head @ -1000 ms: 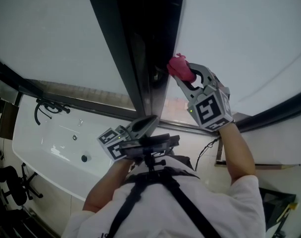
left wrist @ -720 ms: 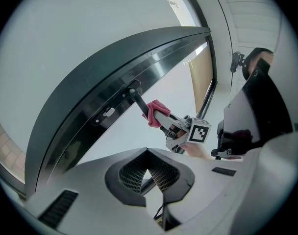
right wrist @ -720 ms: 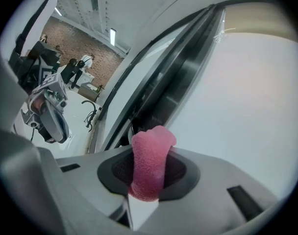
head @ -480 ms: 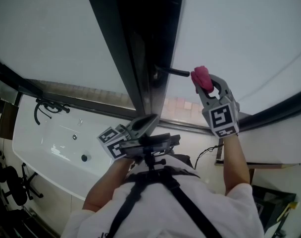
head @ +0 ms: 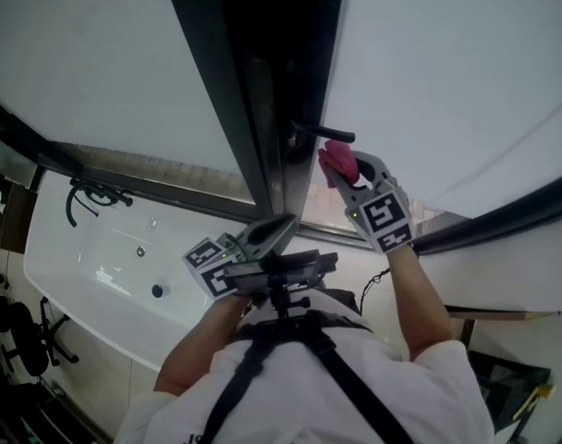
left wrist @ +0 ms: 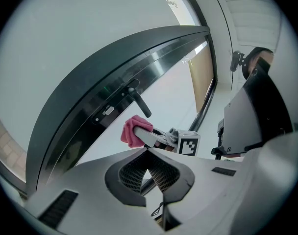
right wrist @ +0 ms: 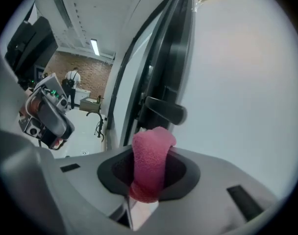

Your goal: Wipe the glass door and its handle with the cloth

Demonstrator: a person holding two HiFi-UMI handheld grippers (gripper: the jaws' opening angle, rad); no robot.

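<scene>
1. The right gripper point(head: 344, 166) has its jaws clamped on the pink cloth point(head: 336, 159).
2. The cloth sits just below the black door handle point(head: 323, 134), beside the frosted glass door point(head: 447, 63).
3. The left gripper point(head: 267, 236) hangs near the person's chest, its jaws pressed together and empty.

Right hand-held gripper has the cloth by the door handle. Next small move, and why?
Probably lift the right hand-held gripper slightly, so the pink cloth presses up against the door handle. The cloth is clamped in its jaws and sits just below the handle's free end. Whether it already touches is unclear, so a small push should secure wiping contact.
</scene>
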